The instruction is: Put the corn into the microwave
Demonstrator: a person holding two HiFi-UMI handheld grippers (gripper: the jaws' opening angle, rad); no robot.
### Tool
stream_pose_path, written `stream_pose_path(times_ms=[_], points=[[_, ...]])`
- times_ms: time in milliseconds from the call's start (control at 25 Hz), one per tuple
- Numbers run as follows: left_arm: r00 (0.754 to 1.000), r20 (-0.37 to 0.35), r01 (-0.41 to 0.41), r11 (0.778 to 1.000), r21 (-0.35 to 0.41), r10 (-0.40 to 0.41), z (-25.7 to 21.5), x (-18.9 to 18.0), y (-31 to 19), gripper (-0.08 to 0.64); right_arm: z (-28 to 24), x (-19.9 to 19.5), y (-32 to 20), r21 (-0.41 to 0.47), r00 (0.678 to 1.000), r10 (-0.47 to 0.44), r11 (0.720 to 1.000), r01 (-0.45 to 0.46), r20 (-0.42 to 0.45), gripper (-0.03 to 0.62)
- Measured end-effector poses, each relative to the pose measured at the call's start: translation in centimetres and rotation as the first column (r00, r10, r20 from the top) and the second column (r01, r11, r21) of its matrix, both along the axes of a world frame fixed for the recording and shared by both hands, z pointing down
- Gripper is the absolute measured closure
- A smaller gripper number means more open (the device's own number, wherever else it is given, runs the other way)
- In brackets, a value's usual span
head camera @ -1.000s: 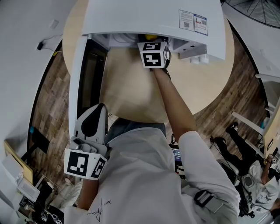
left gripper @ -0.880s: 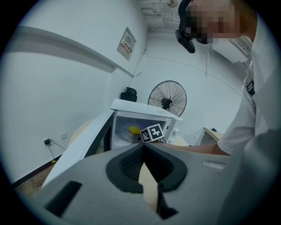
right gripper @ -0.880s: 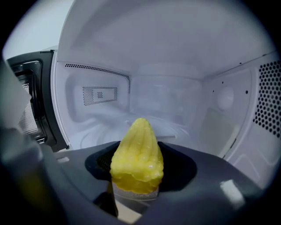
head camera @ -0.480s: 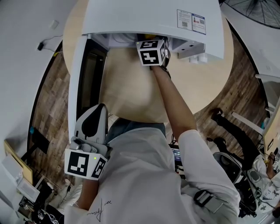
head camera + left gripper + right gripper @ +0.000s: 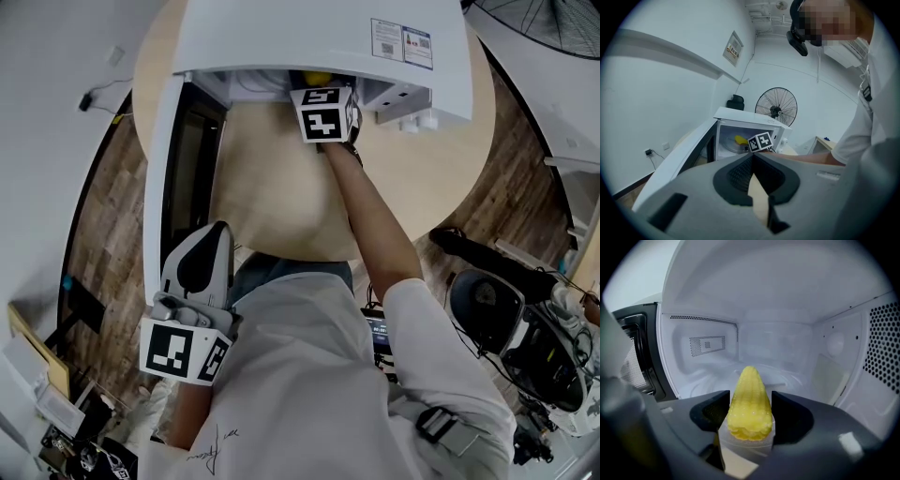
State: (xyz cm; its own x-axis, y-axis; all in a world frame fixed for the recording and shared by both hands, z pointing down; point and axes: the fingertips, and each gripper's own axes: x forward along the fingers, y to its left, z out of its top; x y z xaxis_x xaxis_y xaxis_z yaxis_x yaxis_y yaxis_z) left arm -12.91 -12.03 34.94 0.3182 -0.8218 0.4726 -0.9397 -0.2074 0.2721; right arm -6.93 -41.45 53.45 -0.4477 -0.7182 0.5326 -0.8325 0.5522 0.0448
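I'm at the release: my right tool [image 5: 750, 401] has just been opening its jaws, now spread around the corn [image 5: 747, 380] inside the microwave [image 5: 787, 333]. Next I should back straight out without nudging it.

The microwave [image 5: 319, 37] has a smooth, glossy white shell, painted metal I think, and its cavity is the same glossy white with perforated vent panels, while the corn [image 5: 749, 404] looks waxy and pebbled. My left gripper [image 5: 752, 158] is matt grey plastic with black ribbed pads [image 5: 737, 176]. The table [image 5: 272, 192] is pale matt wood above a darker, grained plank floor [image 5: 98, 225].
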Motion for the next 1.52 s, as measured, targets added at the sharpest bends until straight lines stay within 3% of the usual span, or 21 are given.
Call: stream_pose_path(times_ms=[720,1520], points=[[1.0,-0.006,-0.016,0.999,0.04,0.016,-0.7,1.1,0.8,0.568,-2.0,1.6,1.5,0.033,1.0,0.022,0.999,-0.023,0.022,0.318],[0.998,-0.023,-0.06,0.995,0.079,0.062,-2.0,1.5,1.8,0.568,-5.5,3.4,5.2,0.003,0.995,0.058,0.998,-0.059,0.08,0.376]])
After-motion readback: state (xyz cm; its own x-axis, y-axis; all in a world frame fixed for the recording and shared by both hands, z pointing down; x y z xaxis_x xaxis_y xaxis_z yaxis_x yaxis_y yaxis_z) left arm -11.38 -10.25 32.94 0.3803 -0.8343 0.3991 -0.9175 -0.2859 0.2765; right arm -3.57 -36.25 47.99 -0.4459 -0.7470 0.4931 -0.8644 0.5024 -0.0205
